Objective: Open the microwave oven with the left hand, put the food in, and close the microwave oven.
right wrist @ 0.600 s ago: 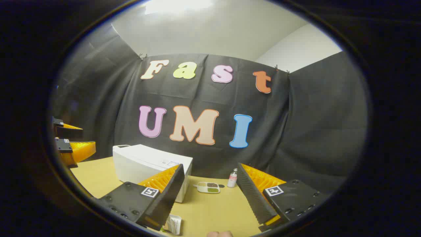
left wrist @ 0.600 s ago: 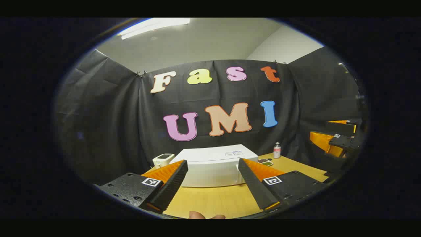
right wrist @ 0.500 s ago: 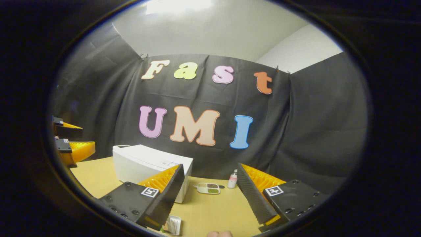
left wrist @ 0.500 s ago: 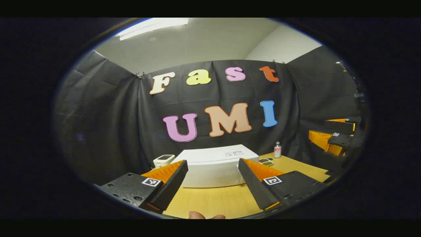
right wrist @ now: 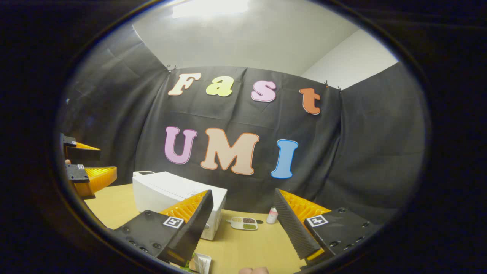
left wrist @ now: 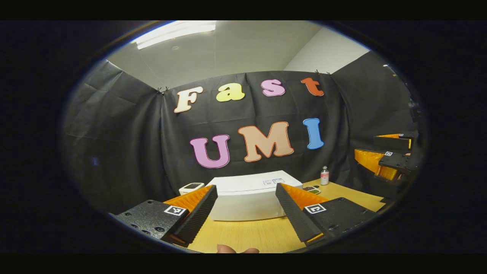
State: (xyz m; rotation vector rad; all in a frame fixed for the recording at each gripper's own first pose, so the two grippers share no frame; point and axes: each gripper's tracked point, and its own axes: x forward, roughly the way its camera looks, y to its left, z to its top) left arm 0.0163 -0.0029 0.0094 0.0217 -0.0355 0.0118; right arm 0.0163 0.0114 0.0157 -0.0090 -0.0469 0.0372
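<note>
Nothing is done yet: the white box-shaped microwave oven (left wrist: 251,196) is seen shut, on the wooden table; left gripper (left wrist: 246,211) and right gripper (right wrist: 243,224) are held wide open, empty, short of it; the food cannot be told

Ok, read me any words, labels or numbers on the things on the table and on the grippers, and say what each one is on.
None of the text here can be read.
Stickers on top of the microwave oven: too small to read.
Label on the small bottle: blurred.
Square markers on the left hand-held gripper and the right hand-held gripper: coded patterns, no words.
</note>
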